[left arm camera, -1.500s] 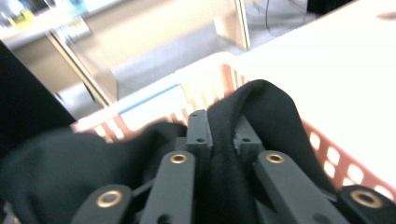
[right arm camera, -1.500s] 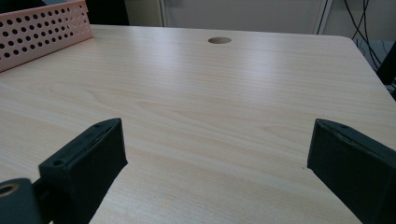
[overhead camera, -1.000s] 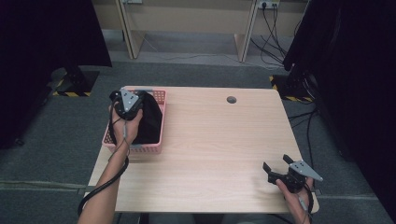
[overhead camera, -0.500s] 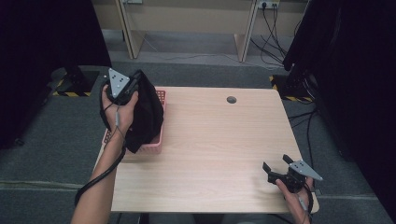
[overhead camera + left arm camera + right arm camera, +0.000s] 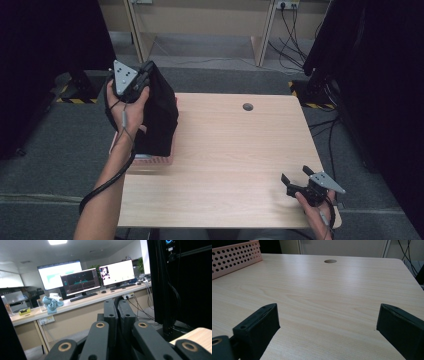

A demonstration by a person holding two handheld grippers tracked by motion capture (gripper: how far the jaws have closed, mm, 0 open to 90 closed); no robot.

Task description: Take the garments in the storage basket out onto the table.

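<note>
A black cloth [image 5: 161,117], matt and soft-looking, hanging in limp folds, is being held up by the left gripper [image 5: 142,75]. The left gripper's jaws are being seen as matt black plastic with brass-coloured rivets, its top plate as flat grey, dotted with small pale studs. The basket [image 5: 234,257] is being shown as pink plastic, perforated, faintly glossy. The table [image 5: 235,150] is being read as pale wood-grain laminate, smooth, with a soft sheen under the lights. The right gripper [image 5: 296,181] is being seen in the same matt black plastic. The floor [image 5: 45,165] is being noted as grey carpet, rough and dull.
</note>
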